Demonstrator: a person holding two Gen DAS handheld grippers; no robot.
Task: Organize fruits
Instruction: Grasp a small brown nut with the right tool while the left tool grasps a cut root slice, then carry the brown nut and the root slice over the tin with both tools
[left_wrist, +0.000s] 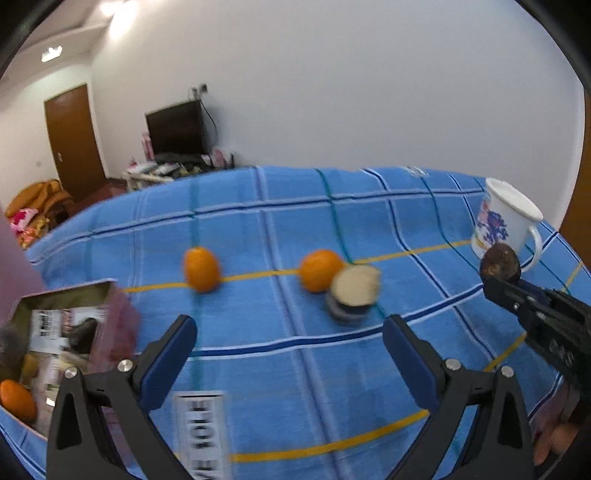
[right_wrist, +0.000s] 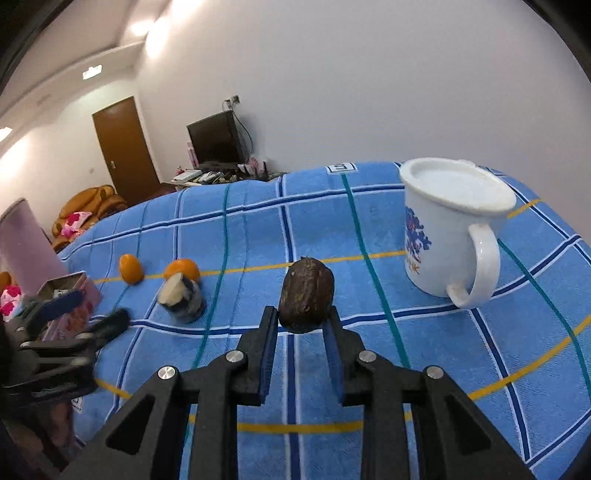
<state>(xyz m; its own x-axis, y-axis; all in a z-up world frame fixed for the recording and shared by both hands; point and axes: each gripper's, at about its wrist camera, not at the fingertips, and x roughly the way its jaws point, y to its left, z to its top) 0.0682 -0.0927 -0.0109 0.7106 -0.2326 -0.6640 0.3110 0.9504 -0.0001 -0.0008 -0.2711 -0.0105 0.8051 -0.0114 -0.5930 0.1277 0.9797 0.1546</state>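
My right gripper (right_wrist: 303, 317) is shut on a dark brown wrinkled fruit (right_wrist: 306, 293), held above the blue checked cloth (right_wrist: 332, 387); the fruit also shows in the left wrist view (left_wrist: 500, 264). My left gripper (left_wrist: 290, 328) is open and empty above the cloth. Ahead of it lie two oranges (left_wrist: 202, 268) (left_wrist: 319, 269) and a cut dark-skinned fruit with a pale face (left_wrist: 352, 291). A pink box (left_wrist: 62, 332) at the left holds another orange (left_wrist: 16, 400) and other items.
A white mug with a blue print (right_wrist: 447, 232) stands on the cloth at the right, near the held fruit. A pink cylinder (right_wrist: 26, 247) stands behind the box. A printed label (left_wrist: 201, 432) lies on the cloth near my left gripper.
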